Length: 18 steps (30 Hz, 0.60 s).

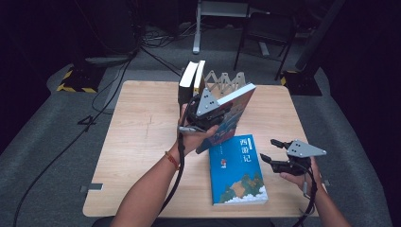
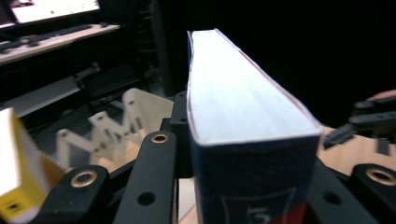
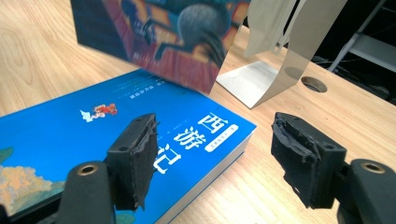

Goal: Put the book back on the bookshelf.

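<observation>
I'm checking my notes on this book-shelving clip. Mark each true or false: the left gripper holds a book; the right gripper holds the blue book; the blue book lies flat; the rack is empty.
1. The left gripper holds a book. True.
2. The right gripper holds the blue book. False: its jaws are open beside it.
3. The blue book lies flat on the table. True.
4. The rack is empty. False: two books stand at its left end.
</observation>
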Each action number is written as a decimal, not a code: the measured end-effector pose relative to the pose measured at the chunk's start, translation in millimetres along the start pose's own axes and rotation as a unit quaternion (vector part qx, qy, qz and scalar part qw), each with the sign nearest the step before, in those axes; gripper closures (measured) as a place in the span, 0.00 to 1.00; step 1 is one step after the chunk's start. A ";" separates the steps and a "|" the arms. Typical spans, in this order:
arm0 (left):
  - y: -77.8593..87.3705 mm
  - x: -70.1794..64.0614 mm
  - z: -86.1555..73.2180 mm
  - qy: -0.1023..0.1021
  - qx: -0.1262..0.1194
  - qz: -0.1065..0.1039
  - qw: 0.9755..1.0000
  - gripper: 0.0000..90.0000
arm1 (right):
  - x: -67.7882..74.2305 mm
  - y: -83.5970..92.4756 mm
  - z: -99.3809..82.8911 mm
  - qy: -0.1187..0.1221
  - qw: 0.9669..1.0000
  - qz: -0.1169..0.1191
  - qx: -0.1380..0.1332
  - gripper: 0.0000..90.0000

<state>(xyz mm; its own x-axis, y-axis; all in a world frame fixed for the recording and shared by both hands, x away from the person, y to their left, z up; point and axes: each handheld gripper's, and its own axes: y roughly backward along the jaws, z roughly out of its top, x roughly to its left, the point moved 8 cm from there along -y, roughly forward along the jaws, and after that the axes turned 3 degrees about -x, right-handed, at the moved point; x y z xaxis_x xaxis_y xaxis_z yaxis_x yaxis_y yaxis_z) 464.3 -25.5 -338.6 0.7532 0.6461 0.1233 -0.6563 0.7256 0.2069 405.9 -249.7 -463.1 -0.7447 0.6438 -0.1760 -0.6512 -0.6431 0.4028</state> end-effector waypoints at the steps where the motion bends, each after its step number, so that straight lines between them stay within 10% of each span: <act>1: -0.7 3.9 0.1 -0.001 0.002 0.008 1.000 0.81 | 0.7 -0.6 -1.0 0.001 1.000 0.001 0.004 0.35; 18: -13.0 54.0 -10.0 0.010 0.021 0.118 0.993 0.81 | 4.8 -5.8 -10.2 0.010 0.999 0.008 0.030 0.34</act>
<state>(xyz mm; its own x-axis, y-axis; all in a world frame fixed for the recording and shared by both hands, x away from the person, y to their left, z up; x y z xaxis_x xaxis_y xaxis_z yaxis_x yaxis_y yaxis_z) 513.0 2.4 -344.4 0.5779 0.8014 0.1542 -0.8112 0.5436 0.2155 404.6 -247.0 -475.4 -0.7583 0.6246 -0.1868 -0.6294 -0.6267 0.4594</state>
